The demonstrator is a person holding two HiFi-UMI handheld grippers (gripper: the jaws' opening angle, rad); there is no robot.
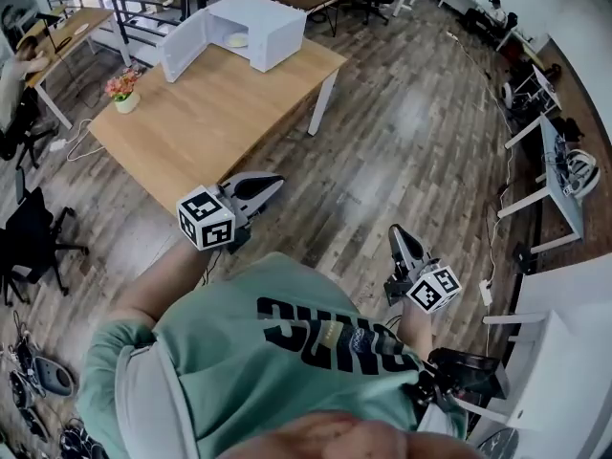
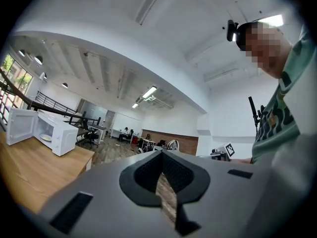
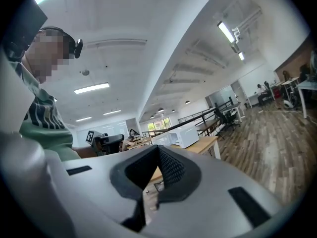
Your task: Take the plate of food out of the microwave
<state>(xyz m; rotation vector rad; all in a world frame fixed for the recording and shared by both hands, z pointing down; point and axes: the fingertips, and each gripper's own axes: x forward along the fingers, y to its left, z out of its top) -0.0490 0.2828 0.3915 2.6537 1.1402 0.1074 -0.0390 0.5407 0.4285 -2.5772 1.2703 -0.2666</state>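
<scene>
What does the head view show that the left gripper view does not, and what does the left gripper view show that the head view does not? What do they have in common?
Only the head view shows the pot of pink flowers on the wooden table. Only the left gripper view shows the ceiling lights and the camera worn on the person's head. Both views show the white microwave standing open on that table, with the plate inside it.
</scene>
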